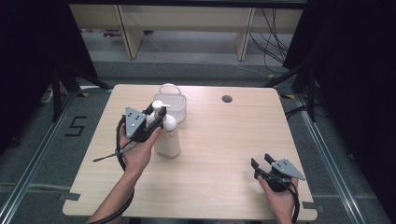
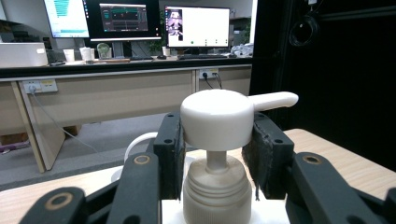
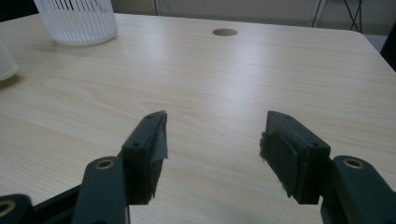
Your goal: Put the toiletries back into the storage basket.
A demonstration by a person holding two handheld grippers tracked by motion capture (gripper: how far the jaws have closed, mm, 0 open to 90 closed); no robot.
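While the bottle (image 1: 168, 140) stands upright on the surface (image 1: 219, 154), left of centre and just in front of the basket (image 1: 172, 103), the left gripper (image 2: 217, 140) has its fingers (image 2: 170, 149) closed on the white pump head (image 2: 219, 119), one pad on each side of it. The spout (image 2: 273, 99) points off to the right in the left gripper view. The bottle looks like stiff, smooth plastic, probably light unless full; the head sits on a thin stem above the ribbed collar (image 2: 215, 196), so a grip there may press or turn the pump rather than lift steadily. The wider body below seems the safer hold, though slippery. No label or writing can be read on it. The white slatted basket looks light and rigid. The right gripper (image 3: 212, 144) rests low near the right front of the surface, fingers wide apart, holding nothing
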